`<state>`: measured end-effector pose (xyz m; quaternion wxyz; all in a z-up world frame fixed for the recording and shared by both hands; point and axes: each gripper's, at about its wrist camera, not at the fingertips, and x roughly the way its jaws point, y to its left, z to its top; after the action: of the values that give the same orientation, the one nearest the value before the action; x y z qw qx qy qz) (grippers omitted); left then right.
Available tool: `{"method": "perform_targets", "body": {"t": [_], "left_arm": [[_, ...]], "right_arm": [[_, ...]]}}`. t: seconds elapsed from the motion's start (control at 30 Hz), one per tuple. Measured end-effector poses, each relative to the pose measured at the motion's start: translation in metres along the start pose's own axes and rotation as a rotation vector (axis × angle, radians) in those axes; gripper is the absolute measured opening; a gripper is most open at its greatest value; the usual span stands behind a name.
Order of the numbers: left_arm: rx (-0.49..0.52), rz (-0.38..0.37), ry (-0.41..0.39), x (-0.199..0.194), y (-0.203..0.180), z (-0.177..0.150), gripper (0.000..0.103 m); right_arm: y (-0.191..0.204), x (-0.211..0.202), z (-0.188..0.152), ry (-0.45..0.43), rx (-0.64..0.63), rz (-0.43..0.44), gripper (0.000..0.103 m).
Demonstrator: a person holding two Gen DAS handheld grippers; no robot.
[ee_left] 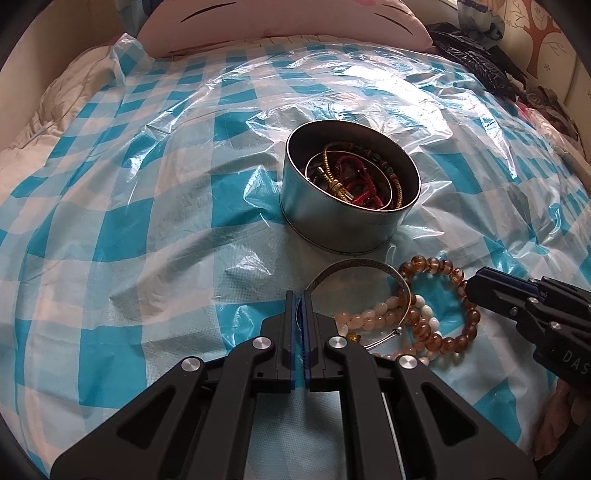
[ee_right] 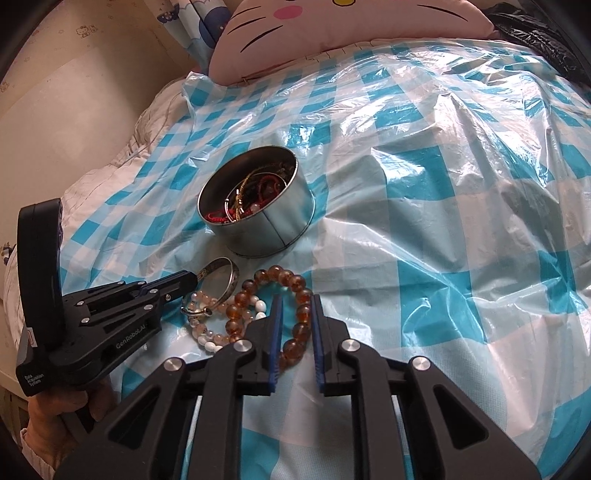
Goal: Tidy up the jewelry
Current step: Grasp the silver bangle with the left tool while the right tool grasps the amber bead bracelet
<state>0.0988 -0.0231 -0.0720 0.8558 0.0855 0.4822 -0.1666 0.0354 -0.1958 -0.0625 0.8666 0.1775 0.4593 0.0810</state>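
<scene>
Our left tool [ee_left: 299, 295] pinches the silver bangle [ee_left: 369, 264] near the tin [ee_left: 332, 221]; our right tool [ee_right: 297, 299], narrowly open, straddles the amber bead bracelet [ee_right: 295, 280] without pressing it.

This is a bedroom in a home. A bed [ee_left: 74, 122] under a blue-checked plastic sheet [ee_left: 147, 221] fills it, a cat-face pillow [ee_right: 351, 33] at twelve o'clock, patterned wallpaper [ee_left: 535, 37] at one.

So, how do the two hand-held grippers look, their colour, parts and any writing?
Both are black plastic. The left hand-held gripper has blue-edged fingers, silver round screws, white "GenRobot.AI" lettering and a white "Data Acquisition System" label. The right hand-held gripper has blue ridged pads and silver pivot screws.
</scene>
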Motion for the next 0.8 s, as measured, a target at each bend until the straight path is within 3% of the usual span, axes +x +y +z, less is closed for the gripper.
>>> {"method": "perform_targets", "body": {"t": [0.1, 0.3, 0.47, 0.53, 0.57, 0.63, 0.8], "left_arm": [[0.013, -0.013, -0.001, -0.001, -0.003, 0.001, 0.009], [0.053, -0.002, 0.012, 0.005, -0.011, 0.002, 0.012], [0.135, 0.062, 0.007, 0.007, -0.026, -0.001, 0.012], [0.181, 0.088, 0.007, 0.008, -0.033, -0.004, 0.007], [0.197, 0.098, 0.006, 0.007, -0.036, -0.005, 0.005], [0.184, 0.079, -0.001, 0.003, -0.035, -0.006, 0.004], [0.031, -0.03, -0.04, -0.013, -0.012, -0.004, 0.003]], "right_arm": [[0.0, 0.0, 0.0, -0.002, 0.001, -0.006, 0.03], [0.002, 0.009, -0.001, 0.026, -0.013, -0.03, 0.03], [0.01, 0.017, -0.003, 0.052, -0.07, -0.087, 0.03], [0.015, 0.019, -0.004, 0.058, -0.1, -0.093, 0.018], [0.015, 0.019, -0.005, 0.059, -0.104, -0.085, 0.013], [0.013, 0.016, -0.005, 0.054, -0.088, -0.032, 0.013], [-0.008, 0.0, 0.001, -0.009, 0.054, 0.144, 0.013]]}}
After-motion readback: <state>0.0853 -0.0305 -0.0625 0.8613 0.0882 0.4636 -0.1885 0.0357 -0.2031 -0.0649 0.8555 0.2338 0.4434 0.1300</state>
